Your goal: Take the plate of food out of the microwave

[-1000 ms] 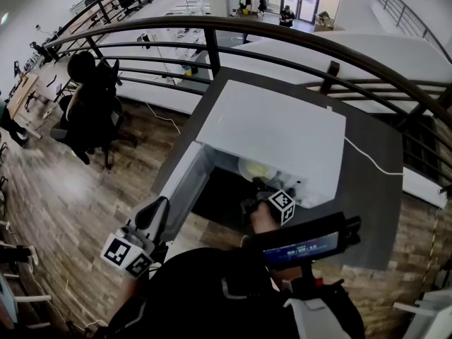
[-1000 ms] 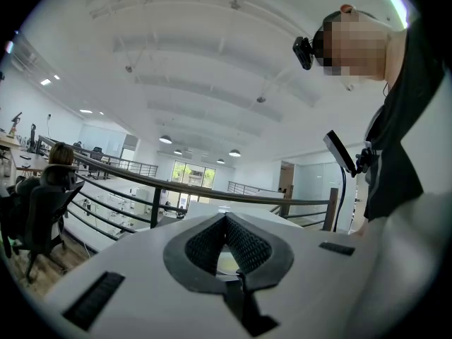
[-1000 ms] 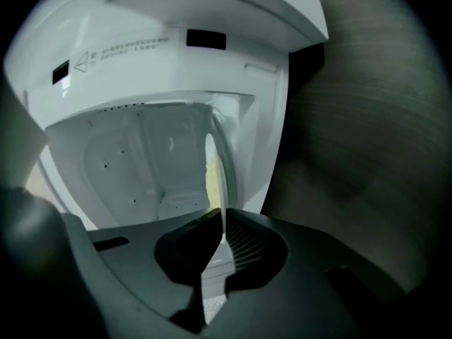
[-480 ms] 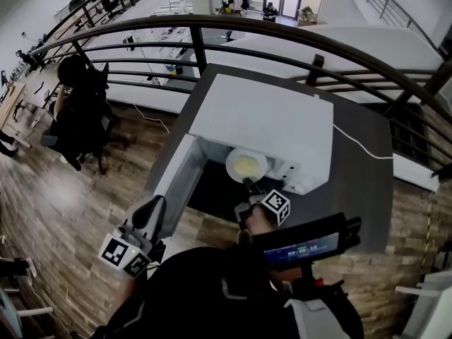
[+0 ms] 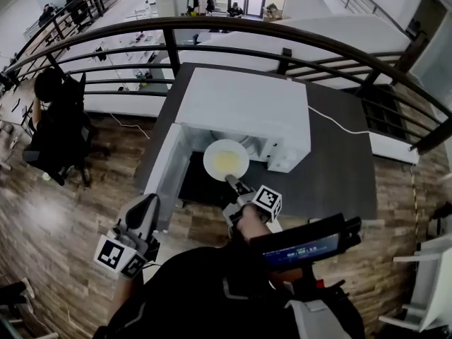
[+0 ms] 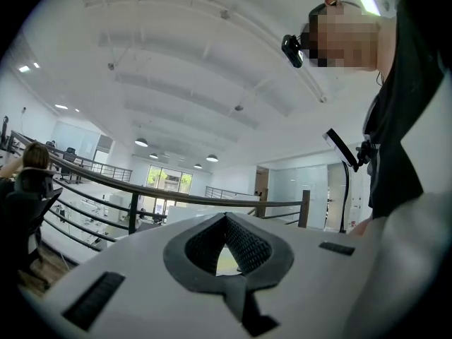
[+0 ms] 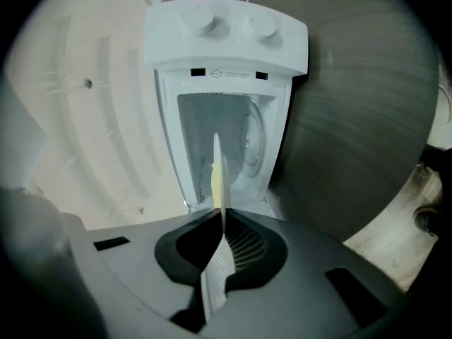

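The white microwave (image 5: 244, 108) stands on a dark table with its door (image 5: 164, 176) swung open to the left. A white plate of yellow food (image 5: 226, 159) hangs just outside the cavity, above the table's front part. My right gripper (image 5: 232, 183) is shut on the plate's near rim. In the right gripper view the plate (image 7: 218, 171) shows edge-on between the jaws of the right gripper (image 7: 223, 215), with the open microwave (image 7: 226, 44) behind it. My left gripper (image 5: 145, 214) hangs low at the left beside the door, away from the plate. The left gripper (image 6: 226, 217) has its pads meeting at the tips and holds nothing.
The dark table (image 5: 339, 168) reaches right of the microwave, with a white cable (image 5: 332, 127) running across it. A curved black railing (image 5: 282, 32) runs behind the table. A seated person (image 5: 53, 111) is on the wooden floor far left. A screen device (image 5: 300, 246) hangs at my chest.
The right gripper has drawn the plate out of the microwave cavity, toward me and upward. The left gripper has shifted a little beside the open door.
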`<state>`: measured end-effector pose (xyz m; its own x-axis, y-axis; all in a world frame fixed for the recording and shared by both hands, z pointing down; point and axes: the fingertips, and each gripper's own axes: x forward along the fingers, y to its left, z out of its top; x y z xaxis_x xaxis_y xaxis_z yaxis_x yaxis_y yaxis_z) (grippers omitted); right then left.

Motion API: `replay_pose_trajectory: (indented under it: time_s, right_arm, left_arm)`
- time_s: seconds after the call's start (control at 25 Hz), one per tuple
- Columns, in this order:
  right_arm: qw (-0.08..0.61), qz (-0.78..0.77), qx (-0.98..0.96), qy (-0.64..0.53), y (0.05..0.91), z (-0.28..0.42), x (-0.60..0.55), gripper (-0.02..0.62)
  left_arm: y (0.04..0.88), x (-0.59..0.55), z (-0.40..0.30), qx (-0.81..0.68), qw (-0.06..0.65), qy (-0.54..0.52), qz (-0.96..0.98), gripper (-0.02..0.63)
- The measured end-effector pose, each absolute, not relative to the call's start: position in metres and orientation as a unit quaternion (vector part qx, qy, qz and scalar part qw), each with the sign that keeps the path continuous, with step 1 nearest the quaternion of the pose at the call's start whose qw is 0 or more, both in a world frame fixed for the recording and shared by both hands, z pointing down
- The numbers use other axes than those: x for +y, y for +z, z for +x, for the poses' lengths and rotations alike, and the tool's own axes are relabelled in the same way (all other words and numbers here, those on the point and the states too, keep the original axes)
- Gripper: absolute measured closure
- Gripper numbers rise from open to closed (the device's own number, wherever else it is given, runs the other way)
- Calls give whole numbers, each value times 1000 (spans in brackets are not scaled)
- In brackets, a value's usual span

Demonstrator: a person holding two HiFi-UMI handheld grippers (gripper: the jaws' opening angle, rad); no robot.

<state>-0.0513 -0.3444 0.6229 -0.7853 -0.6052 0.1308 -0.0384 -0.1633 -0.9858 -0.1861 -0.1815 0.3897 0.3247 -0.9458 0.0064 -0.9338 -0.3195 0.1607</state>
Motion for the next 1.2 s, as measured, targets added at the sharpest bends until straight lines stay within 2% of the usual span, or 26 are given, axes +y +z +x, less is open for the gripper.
replay_pose_trajectory:
  time_s: [0.6, 1.2]
  right_arm:
    - [244, -270, 624, -691, 567, -31, -252, 581]
    - [258, -263, 638, -676, 533, 24, -226, 581]
  left_arm:
    - [391, -119, -178, -504, 71, -73, 858, 601]
    - [392, -129, -130, -477, 77, -57, 874, 601]
